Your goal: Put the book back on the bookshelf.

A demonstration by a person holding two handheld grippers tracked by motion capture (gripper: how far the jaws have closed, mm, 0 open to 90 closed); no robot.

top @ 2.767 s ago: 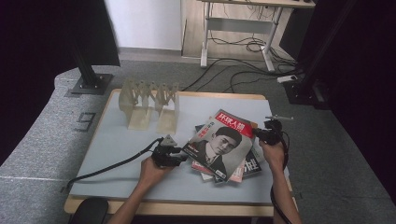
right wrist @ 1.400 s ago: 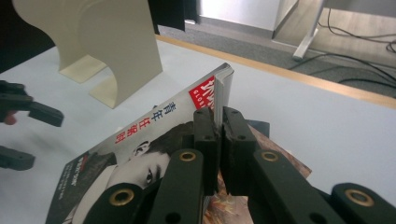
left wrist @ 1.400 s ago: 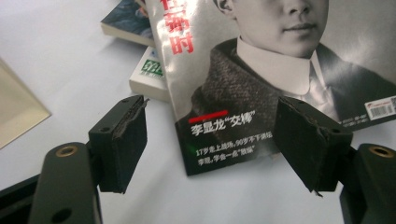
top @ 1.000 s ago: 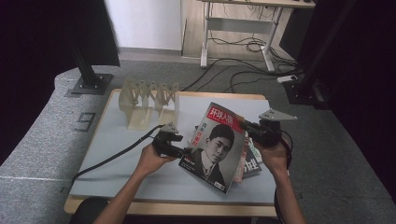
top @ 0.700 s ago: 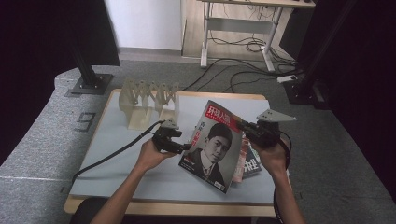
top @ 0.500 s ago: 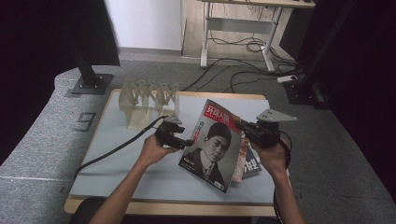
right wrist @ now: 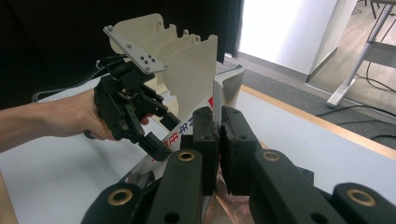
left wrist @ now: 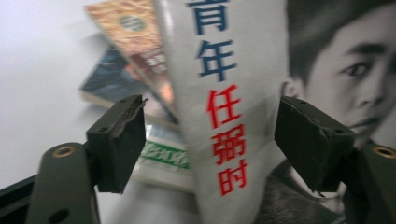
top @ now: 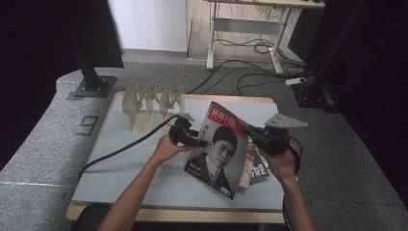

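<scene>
Magazine held up, left gripper moved in.

The left gripper (top: 192, 138) had slid across from the left toward the magazine (top: 219, 149), so a two-handed grab seemed next. Its jaws stood open around the left edge, not yet pressing. The magazine stood tilted near the table's (top: 120, 163) right side, over the other books (top: 257, 166). The right gripper (top: 250, 131) pinched its top edge tight.

A magazine (top: 219, 149) with a portrait cover stands tilted above the right half of the tabletop (top: 120, 168). The right gripper (top: 250, 131) clamps its right edge; the left gripper (top: 197, 140) meets its left edge. More magazines (top: 255, 166) lie beneath. A beige slotted rack (top: 151, 103) stands at the far left.
</scene>
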